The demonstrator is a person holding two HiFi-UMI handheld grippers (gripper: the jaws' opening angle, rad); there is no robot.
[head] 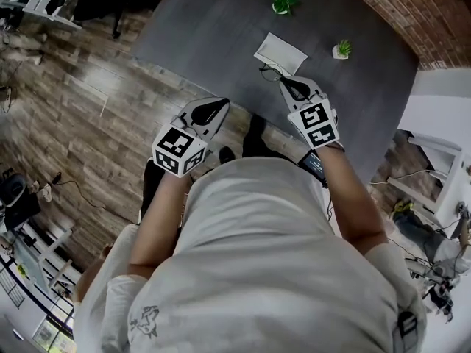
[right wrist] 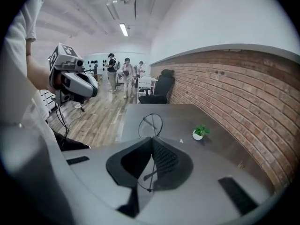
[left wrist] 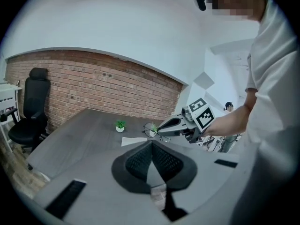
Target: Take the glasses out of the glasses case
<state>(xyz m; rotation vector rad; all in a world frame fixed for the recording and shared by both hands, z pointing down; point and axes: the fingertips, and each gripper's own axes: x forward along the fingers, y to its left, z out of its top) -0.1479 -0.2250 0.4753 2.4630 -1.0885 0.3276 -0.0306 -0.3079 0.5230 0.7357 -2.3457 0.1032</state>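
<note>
The right gripper has its jaws pressed together on a thin arm of the glasses. The wire runs back between the pads, and one round lens stands out just ahead of the tips, so the frame's long axis follows roughly the line of the jaws.

The left gripper also has its jaws together, but nothing is between them. In the head view it hangs beside the table edge, apart from the glasses, so the right hand is the one that carries the task.

The glasses are in the air above the table, just on the near side of a white flat case, and they do not touch it. I judge this white thing to be the glasses case. It lies flat and nothing shows in it, but I cannot tell if it is open.

Two small potted plants stand farther on the table. For putting the glasses down, the free table surface lies in front of the right jaws.
</note>
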